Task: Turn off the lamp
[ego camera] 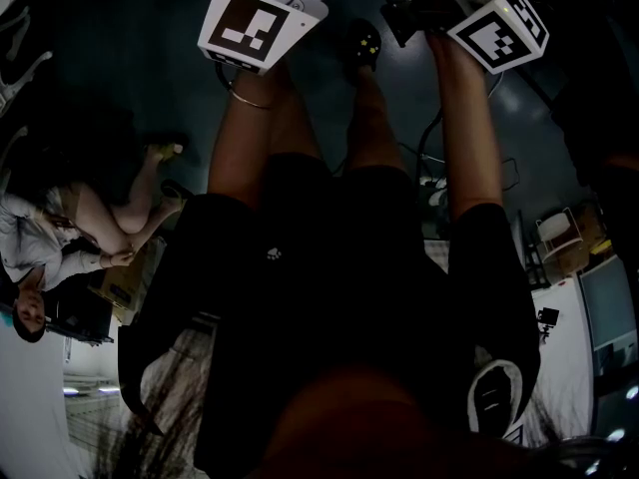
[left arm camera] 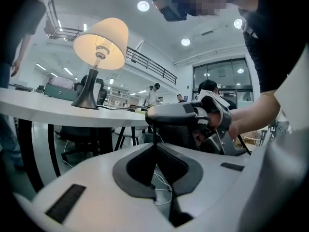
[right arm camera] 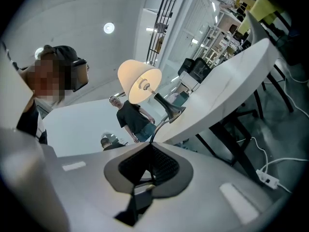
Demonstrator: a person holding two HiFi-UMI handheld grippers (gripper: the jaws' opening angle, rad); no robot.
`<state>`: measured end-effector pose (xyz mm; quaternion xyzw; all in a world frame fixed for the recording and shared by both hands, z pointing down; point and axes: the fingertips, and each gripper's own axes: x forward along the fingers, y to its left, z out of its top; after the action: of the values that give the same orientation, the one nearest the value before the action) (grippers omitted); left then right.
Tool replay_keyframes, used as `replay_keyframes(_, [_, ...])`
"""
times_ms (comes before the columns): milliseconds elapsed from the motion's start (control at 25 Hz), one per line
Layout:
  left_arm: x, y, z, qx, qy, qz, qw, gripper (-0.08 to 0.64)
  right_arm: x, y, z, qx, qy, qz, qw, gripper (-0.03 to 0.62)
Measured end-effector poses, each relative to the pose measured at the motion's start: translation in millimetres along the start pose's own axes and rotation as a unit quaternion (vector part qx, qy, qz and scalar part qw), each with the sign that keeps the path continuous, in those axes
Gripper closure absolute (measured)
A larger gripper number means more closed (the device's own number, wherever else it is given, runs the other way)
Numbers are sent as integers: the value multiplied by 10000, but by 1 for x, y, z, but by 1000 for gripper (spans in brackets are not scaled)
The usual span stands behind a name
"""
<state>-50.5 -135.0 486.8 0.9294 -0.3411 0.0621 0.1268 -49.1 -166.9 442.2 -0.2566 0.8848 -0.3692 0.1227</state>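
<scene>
Lamp (left arm camera: 101, 42) is lit, shade glowing, and stands upright on its dark flared base near the edge of the white table (left arm camera: 53, 111). A cord (right arm camera: 160, 126) leaves the base and drops over the table edge. No switch shows in any view, so it could be on the cord, the base or under the shade. Left hand-held gripper (left arm camera: 155, 151) is clenched, pads pressed together w/ nothing between, held low below table height and well apart from the lamp. Right hand-held gripper (right arm camera: 151, 164) is likewise closed on nothing, pointing up at the lamp from beneath the table edge, also well apart. Head view shows only the person's own arms & legs over a dark floor, no lamp. Judgement: task not started, approach step at most. Next move calls for raising one gripper to table level, finding the switch, then pressing or pinching it w/o tipping the lamp, which looks top-heavy.
</scene>
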Motion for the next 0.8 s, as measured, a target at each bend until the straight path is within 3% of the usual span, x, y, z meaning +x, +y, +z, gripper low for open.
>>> replay_keyframes(320, [-4,-6,11,13,-64,-124,9999,541,-3,8,3,-865,40,-143,9961,572])
replay_keyframes(640, [-5,-11,21,-163,-150,-228,9995,543,-12,14,8,-1108,-165,-213,9935,563])
replay_keyframes(800, [-13,-17,28,-386,-312,-212,9985,543,-31,11,2,-1174,-291,-504,9914,563])
